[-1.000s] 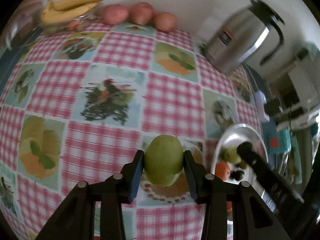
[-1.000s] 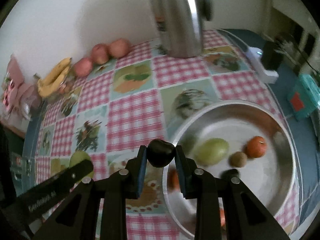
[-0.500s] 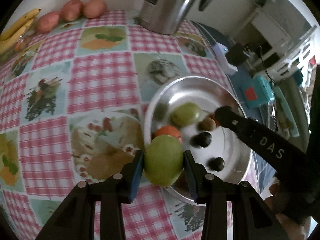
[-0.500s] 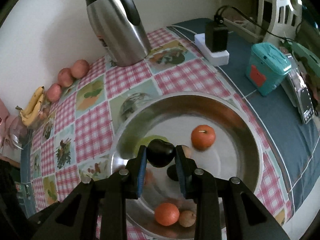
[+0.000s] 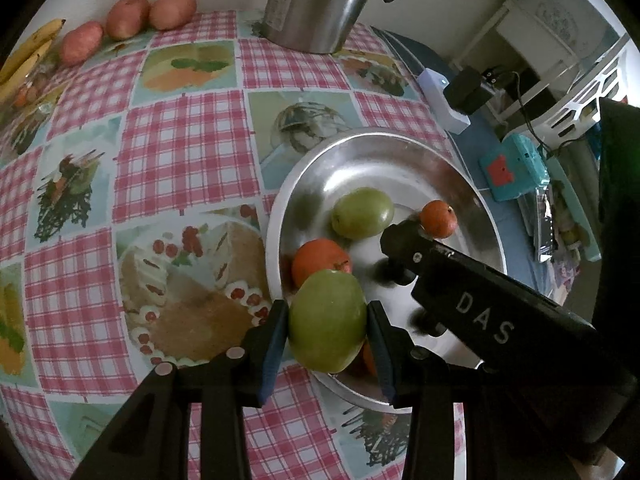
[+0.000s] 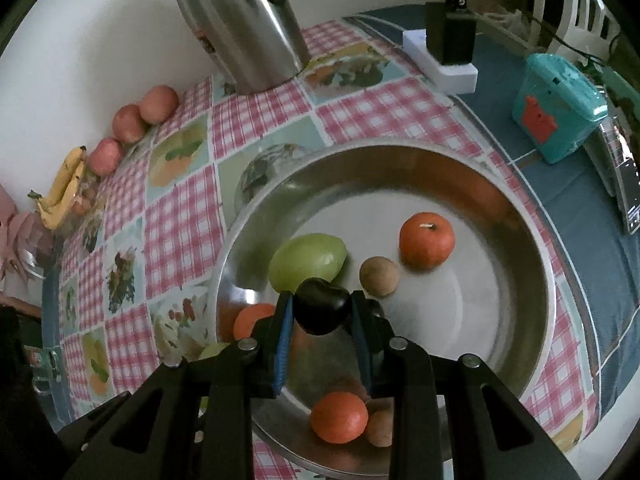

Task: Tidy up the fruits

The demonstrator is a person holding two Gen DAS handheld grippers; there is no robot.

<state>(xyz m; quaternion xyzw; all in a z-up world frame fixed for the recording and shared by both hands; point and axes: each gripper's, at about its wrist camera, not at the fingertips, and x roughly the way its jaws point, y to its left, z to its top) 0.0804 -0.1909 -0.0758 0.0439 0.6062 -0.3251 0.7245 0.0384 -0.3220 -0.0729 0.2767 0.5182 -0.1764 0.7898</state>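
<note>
Left tool point(image 5: 327, 326) pinches a green fruit point(image 5: 326, 326) over the steel bowl's point(image 5: 472, 184) near rim; right tool point(image 6: 321, 312) pinches a dark plum point(image 6: 321, 311) above the bowl's middle.

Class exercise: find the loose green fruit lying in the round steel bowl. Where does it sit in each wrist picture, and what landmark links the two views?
Left wrist: loose green fruit right of centre, in the round steel bowl.
Right wrist: the fruit just left of centre, behind the dark fruit.
Shared landmark: steel jug at top.
</note>
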